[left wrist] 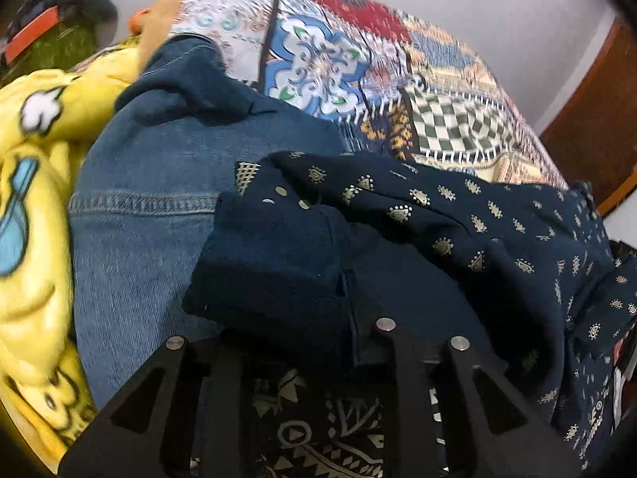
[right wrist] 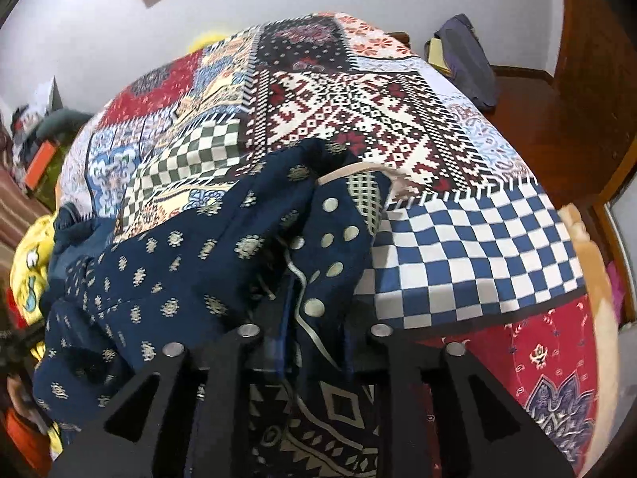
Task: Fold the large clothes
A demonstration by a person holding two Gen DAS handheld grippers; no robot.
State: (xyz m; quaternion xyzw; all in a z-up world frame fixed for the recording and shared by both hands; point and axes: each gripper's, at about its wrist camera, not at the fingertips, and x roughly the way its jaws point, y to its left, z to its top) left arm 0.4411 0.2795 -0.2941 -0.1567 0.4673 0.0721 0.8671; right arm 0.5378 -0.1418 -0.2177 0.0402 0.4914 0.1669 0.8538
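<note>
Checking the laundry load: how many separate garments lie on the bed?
3: navy printed garment nearest the camera, denim piece left of it, yellow cartoon-print piece far left. More may be hidden underneath.

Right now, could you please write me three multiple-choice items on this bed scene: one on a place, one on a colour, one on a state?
1. In the left wrist view, where do the jeans lie relative to the navy printed garment?
A. To its left
B. To its right
C. On top of it

2. What colour is the cartoon blanket beside the jeans?
A. Red
B. Yellow
C. Grey

3. How does the navy printed garment lie on the patchwork bedspread?
A. Folded in a neat square
B. Bunched and crumpled
C. Hung on a hanger

Answers:
1. A, the denim fills the left side, the navy cloth the right.
2. B, it is bright yellow with a cartoon print.
3. B, it lies in loose humps in both views, running down between the fingers of the left gripper and the right gripper.
</note>
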